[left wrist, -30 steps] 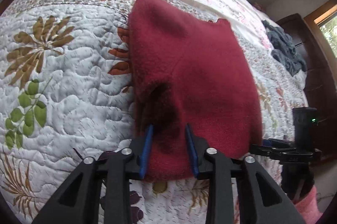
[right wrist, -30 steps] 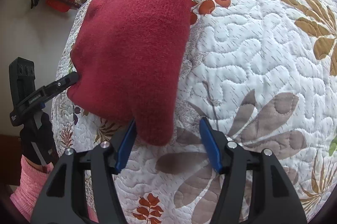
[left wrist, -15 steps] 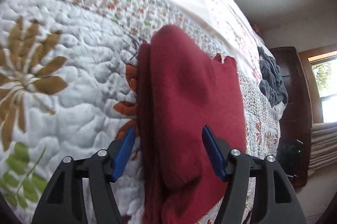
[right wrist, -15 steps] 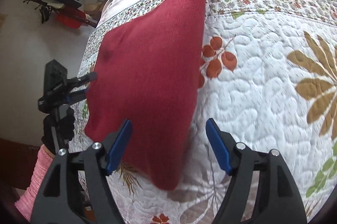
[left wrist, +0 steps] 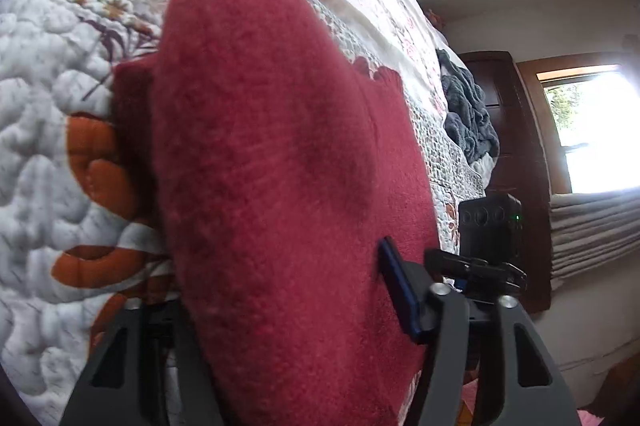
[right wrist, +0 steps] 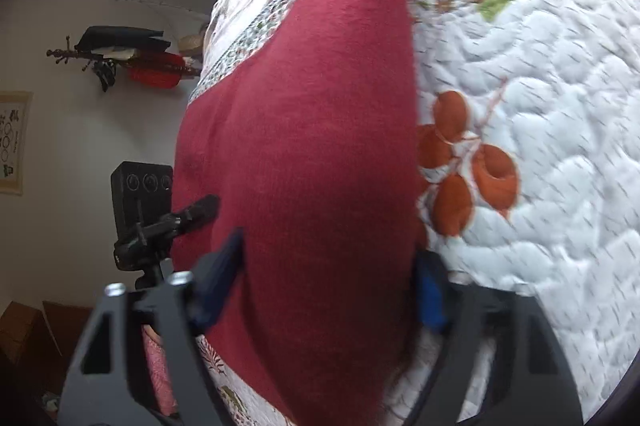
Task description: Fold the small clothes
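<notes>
A dark red fleece garment (left wrist: pixel 272 154) lies folded on the floral quilt (left wrist: pixel 44 166), with a lower layer showing at its left edge. My left gripper (left wrist: pixel 280 266) is open and straddles the garment's near end; its left finger is hidden behind the cloth. In the right wrist view the same garment (right wrist: pixel 320 114) runs away from me to a ribbed cuff. My right gripper (right wrist: pixel 330 250) is open, with the cloth bulging between its blue pads (right wrist: pixel 430 290). Each gripper shows in the other's view, at the garment's opposite side: the right gripper (left wrist: pixel 472 266) and the left gripper (right wrist: pixel 188 214).
The quilt (right wrist: pixel 540 106) covers the whole bed. A grey blanket heap (left wrist: pixel 468 114) lies at the far bed edge by dark wooden furniture (left wrist: pixel 516 154) and a bright window (left wrist: pixel 592 130). A coat rack (right wrist: pixel 120 58) hangs on the wall. A pink sleeve (right wrist: pixel 158 374) shows below.
The left gripper, narrow on the garment's near edge a second ago, has opened wide. Both grippers have dropped low and pushed forward, so the garment now fills the space between their fingers.
</notes>
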Demonstrator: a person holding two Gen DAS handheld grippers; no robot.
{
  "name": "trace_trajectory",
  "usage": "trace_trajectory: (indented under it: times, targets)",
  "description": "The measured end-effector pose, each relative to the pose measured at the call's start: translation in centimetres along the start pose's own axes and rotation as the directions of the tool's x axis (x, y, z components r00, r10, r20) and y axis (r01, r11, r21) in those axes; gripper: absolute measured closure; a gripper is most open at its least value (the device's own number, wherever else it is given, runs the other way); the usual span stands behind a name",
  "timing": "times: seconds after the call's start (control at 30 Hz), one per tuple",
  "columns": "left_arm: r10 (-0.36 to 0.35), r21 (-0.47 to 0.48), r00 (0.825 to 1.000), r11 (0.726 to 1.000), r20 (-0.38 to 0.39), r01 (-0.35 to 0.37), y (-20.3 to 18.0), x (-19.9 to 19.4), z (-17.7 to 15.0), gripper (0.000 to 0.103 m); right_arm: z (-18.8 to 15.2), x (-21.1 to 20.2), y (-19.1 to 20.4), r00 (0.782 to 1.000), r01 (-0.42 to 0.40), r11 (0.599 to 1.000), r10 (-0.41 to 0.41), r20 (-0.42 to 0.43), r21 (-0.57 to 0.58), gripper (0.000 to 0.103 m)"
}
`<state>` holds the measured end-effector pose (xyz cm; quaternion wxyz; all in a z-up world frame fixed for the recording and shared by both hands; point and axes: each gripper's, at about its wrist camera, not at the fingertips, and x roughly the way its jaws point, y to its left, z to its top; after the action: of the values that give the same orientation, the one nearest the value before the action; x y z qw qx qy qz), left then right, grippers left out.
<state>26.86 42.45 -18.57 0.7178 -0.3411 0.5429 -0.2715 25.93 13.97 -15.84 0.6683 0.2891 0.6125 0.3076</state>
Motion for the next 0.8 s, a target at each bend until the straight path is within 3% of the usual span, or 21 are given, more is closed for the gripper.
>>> trace_trajectory:
  times: [0.1,0.23,0.4,0.63,0.8]
  targets:
    - [-0.012,0.009,1.0,1.0,0.02,0.012,-0.7,-0.5,-0.6,0.063,-0.5,-0.8,1.4,1.0,0.003,0.999,-0.002,0.013,-0.042,0.058]
    - [-0.103,0.003,0.994,0.995,0.045,0.103,-2.1,-1.7,-2.0,0.065,-1.7,-3.3,2.4,1.0,-0.012,0.997,0.014,0.028,-0.073,0.059]
    - [-0.144,0.04,0.988,0.989,0.048,0.142,-6.4,-2.3,-5.8,0.065,-4.2,-8.1,2.4,0.998,-0.032,0.993,0.037,0.044,-0.114,0.059]
    - [-0.162,0.107,0.987,0.982,0.02,0.158,-14.2,-0.9,-14.3,0.064,-11.9,-15.9,1.1,0.998,-0.038,0.99,0.044,0.039,-0.132,0.059]
    - [-0.139,0.087,0.99,0.986,-0.002,0.139,-15.7,2.0,-19.3,0.064,-16.4,-17.5,-1.3,0.999,0.01,0.995,-0.007,0.038,-0.097,0.059]
